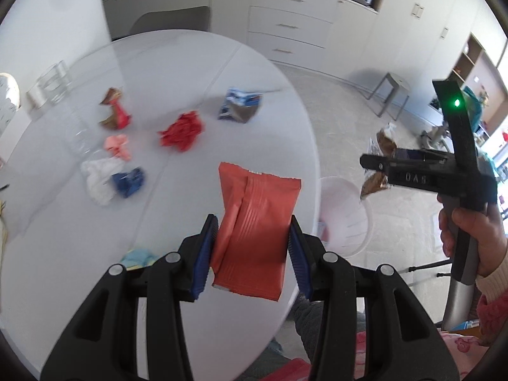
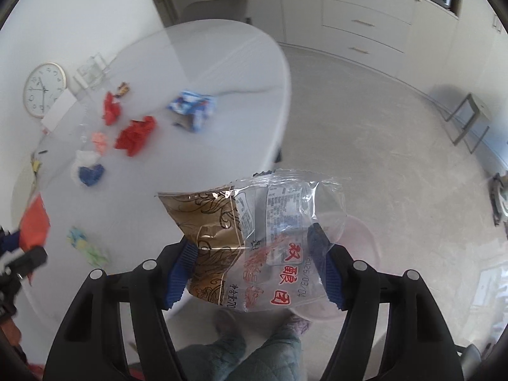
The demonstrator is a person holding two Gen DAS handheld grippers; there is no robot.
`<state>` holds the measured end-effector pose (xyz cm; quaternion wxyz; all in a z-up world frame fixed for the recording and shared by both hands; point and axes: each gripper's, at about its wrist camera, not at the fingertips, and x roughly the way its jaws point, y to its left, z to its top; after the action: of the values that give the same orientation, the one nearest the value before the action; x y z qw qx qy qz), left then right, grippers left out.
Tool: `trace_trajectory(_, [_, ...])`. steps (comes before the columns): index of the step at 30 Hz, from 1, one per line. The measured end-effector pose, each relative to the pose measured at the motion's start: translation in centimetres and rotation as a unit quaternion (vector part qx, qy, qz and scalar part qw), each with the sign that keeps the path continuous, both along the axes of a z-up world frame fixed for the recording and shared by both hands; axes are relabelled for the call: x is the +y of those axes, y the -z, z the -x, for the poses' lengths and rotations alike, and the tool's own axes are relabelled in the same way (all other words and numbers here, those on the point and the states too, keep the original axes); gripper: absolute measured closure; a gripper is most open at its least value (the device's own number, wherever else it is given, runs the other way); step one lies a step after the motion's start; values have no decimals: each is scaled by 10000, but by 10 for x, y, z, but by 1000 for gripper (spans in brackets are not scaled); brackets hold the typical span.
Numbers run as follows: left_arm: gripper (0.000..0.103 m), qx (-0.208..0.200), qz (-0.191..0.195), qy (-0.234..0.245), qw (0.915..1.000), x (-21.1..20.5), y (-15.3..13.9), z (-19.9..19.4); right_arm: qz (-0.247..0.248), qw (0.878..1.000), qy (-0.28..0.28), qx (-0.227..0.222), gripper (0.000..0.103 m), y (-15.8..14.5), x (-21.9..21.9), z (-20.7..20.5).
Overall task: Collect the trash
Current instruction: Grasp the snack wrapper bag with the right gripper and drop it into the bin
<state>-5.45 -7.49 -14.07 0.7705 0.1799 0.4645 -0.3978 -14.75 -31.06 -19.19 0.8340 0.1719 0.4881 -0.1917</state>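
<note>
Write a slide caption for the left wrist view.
Left tongs hold an orange wrapper above the white table strewn with trash.

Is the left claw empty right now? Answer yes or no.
No: in the left wrist view the left claw is shut on an orange-red wrapper, its blue pads pressing both sides.

my left gripper (image 1: 254, 250) w/ ribbed blue pads pinches a matt orange foil-like packet (image 1: 254, 231), creased lengthwise. my right gripper (image 2: 254, 266) holds a glossy clear plastic wrapper (image 2: 254, 231) w/ a shiny brown printed part. table (image 1: 197, 63) looks smooth white w/ a soft sheen; crumpled paper-like red wad (image 1: 181, 130) on it.
</note>
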Motion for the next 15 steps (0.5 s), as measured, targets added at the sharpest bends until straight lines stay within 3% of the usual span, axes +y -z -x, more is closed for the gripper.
trace_trajectory(7, [60,118,89,313,9994,-84,2,41,-164,9992,22,355,32,33,-59,44])
trace_trajectory(10, [60,347,104,276,9990,-112,10,51,-198,9987,-132,446,32,41,-72,47])
trace_trajectory(15, [60,332,-80,118,9993,-147,21,66,-277,9963,-506,631,30,63,-91,43])
